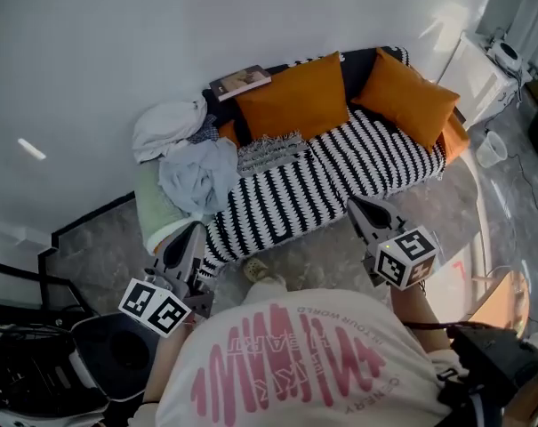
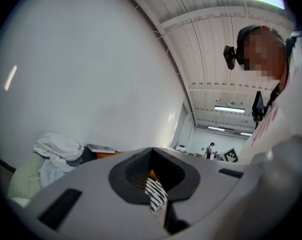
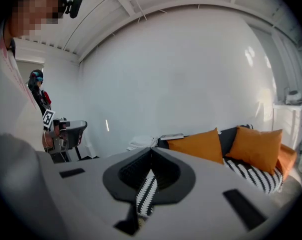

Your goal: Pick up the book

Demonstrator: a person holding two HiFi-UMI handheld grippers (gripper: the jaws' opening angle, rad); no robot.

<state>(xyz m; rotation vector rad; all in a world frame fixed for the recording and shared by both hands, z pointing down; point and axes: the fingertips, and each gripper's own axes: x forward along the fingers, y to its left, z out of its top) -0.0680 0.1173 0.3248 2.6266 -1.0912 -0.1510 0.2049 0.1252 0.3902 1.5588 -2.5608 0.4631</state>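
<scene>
The book point(image 1: 241, 82) lies flat on top of the sofa's back, at its left end against the white wall. It also shows small in the left gripper view as the book point(image 2: 101, 148) and in the right gripper view as the book point(image 3: 171, 136). My left gripper point(image 1: 195, 229) hovers in front of the sofa's left arm, jaws together and empty. My right gripper point(image 1: 354, 204) hangs in front of the striped seat, shut with nothing in it. Both are well short of the book. From its own camera, each of the left gripper point(image 2: 151, 150) and right gripper point(image 3: 151, 149) shows its tips meeting.
The sofa point(image 1: 340, 181) has a black-and-white striped cover, two orange cushions point(image 1: 293, 99) point(image 1: 405, 97), a grey fringed cloth point(image 1: 270, 152) and a pile of clothes point(image 1: 184, 154) on its left end. A white cabinet point(image 1: 478, 78) and a white cup point(image 1: 492, 149) stand to the right. A black chair point(image 1: 117, 350) is at lower left.
</scene>
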